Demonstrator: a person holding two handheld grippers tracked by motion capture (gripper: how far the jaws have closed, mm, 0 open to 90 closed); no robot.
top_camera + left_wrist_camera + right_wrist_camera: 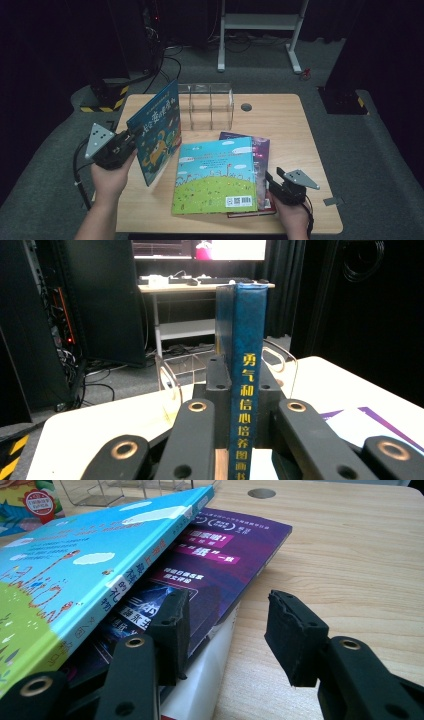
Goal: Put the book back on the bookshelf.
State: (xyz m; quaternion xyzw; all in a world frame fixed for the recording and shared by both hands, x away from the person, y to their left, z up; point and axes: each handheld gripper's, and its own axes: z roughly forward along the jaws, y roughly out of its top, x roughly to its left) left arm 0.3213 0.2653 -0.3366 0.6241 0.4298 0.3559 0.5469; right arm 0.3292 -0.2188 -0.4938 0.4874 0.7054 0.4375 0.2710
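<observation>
Bright overhead light on the table, dark surroundings, soft focus

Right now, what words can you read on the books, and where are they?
"勇气和信心培养图画书": yellow, down the blue book's spine, clamped in the left gripper.
Green-and-blue book: cover words and spine characters too blurred.
Purple book: white characters too blurred.
Blue book's cover title, high view: too small.

You get the high view from above your side, facing forward and down over the whole table (280, 107). Left gripper view sits close behind its jaws, facing level toward 12 o'clock. Right gripper view sits low, close, facing 11 o'clock. All three share the clear rack (206, 104) (172, 385) (107, 491).
</observation>
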